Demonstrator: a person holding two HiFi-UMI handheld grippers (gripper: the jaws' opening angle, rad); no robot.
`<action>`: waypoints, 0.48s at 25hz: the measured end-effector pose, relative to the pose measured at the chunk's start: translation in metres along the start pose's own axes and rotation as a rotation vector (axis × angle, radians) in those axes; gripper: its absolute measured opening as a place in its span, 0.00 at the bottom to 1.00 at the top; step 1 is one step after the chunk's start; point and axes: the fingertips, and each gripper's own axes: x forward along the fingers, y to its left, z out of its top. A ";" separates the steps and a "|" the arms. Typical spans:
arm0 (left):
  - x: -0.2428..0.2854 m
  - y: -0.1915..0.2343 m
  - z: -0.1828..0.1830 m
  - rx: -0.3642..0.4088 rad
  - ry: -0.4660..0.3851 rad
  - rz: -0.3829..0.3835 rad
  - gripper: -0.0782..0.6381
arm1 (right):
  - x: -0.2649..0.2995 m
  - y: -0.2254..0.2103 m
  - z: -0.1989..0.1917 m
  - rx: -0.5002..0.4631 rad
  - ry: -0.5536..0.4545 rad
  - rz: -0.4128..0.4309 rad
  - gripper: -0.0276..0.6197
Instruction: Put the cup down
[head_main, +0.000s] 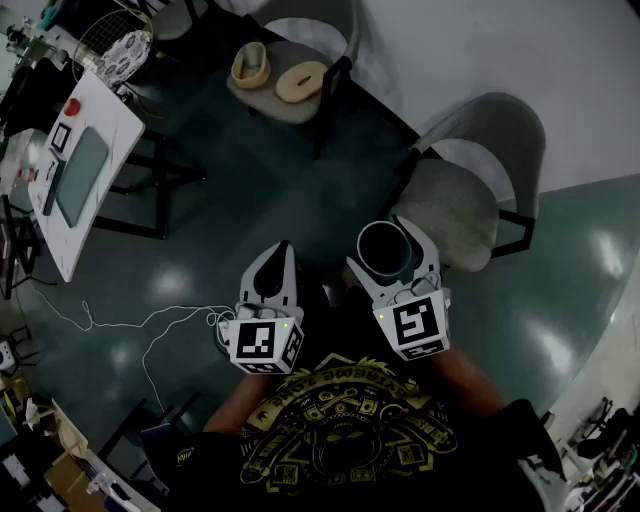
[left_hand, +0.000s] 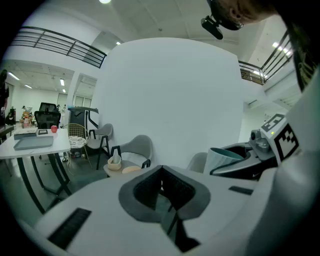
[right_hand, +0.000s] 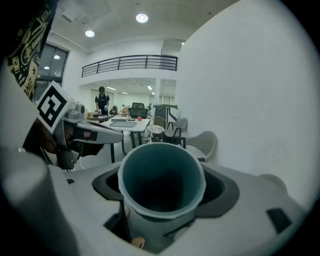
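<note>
Dark glossy floor (head_main: 250, 180) fills most of the head view, bounded at upper right by a white wall (head_main: 520, 60). A white table (head_main: 110, 130) stands at the left edge of the floor, with a small red object (head_main: 71, 107) near one corner of its tabletop. A grey chair (head_main: 455, 205) stands by the wall, and a second chair (head_main: 262, 100) farther off carries a pale bowl-like item (head_main: 250, 65) and a flat tan disc (head_main: 301, 79) on its seat.

The left gripper (head_main: 283, 250) has its jaws together, with nothing between them. The right gripper (head_main: 390, 232), beside it, has its jaws spread wide and clamped on the cup (head_main: 384, 250). The cup is teal inside, upright, mouth up, and held in the air just off the grey chair's seat edge, probably over the floor. A thin white cable (head_main: 150, 320) lies on the floor.
</note>
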 end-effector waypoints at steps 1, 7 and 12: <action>0.000 0.000 0.001 0.002 -0.003 -0.001 0.12 | 0.000 0.000 0.001 -0.001 -0.001 -0.001 0.64; -0.004 0.001 0.005 0.004 -0.008 0.002 0.12 | 0.000 0.003 0.003 -0.004 -0.001 0.004 0.64; -0.006 0.002 0.007 0.001 -0.014 0.011 0.12 | 0.002 0.004 0.006 -0.002 -0.001 0.014 0.64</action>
